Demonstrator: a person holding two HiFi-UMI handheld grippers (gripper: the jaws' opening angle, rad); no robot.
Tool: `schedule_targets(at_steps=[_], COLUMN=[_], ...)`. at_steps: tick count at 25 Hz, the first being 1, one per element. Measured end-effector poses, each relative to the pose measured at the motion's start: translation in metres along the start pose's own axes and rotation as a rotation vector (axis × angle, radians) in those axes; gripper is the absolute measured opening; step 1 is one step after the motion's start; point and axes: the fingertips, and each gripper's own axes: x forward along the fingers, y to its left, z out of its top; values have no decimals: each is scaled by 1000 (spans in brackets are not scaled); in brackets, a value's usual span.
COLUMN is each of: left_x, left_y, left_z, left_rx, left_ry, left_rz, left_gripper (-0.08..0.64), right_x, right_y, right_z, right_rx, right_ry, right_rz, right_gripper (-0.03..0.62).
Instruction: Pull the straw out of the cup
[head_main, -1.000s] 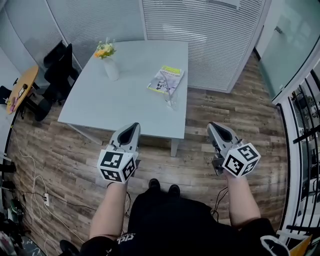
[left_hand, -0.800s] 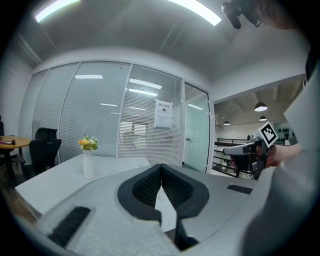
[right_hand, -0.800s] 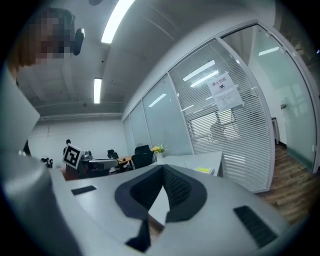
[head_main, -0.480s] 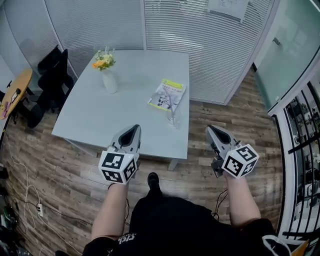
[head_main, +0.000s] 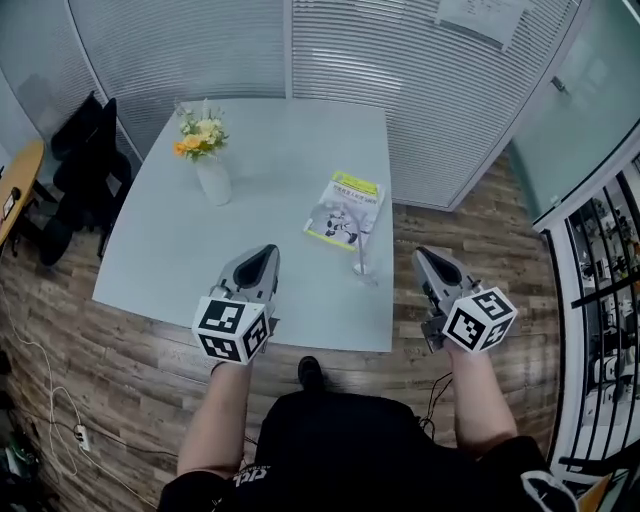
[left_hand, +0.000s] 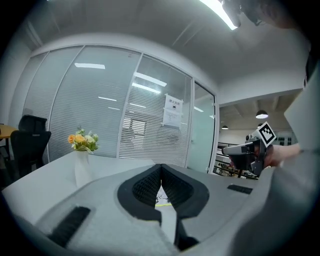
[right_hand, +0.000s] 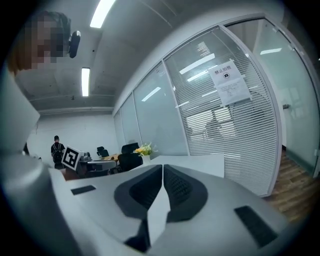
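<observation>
A small clear cup (head_main: 362, 266) stands on the light grey table (head_main: 270, 190) near its front right corner, with a thin straw (head_main: 365, 243) upright in it. My left gripper (head_main: 266, 252) hovers over the table's front edge, left of the cup, jaws shut and empty. My right gripper (head_main: 424, 254) is just off the table's right side, level with the cup, also shut on nothing. In the left gripper view the closed jaw tips (left_hand: 160, 166) point across the table. In the right gripper view the tips (right_hand: 162, 166) meet too.
A white vase of orange and yellow flowers (head_main: 205, 150) stands at the table's far left. A magazine (head_main: 345, 208) lies just beyond the cup. Black office chairs (head_main: 75, 175) sit to the left, and glass walls with blinds (head_main: 400, 70) stand behind the table.
The person has walked up to the table, so the table, cup and vase come nearer in view. Both grippers now reach its front edge. Their jaws look unchanged.
</observation>
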Motion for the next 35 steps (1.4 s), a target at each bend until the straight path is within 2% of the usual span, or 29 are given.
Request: schedule_targets(at_steps=[9, 14, 23, 35], left_x=[43, 58, 79, 116], left_y=[16, 11, 0, -3], left_z=[-10, -9, -6, -29], left_rx=[-13, -14, 2, -15], left_ry=[36, 42, 74, 129], left_rz=[-86, -106, -83, -7], left_gripper=[9, 9, 9, 9], right_x=[14, 17, 35, 76], right_y=[-20, -30, -55, -82], right_z=[-10, -1, 6, -30], right_rx=[13, 6, 16, 33], right_ry=[40, 27, 15, 107], right_rz=[-86, -91, -9, 160], right_gripper=[28, 37, 81, 237])
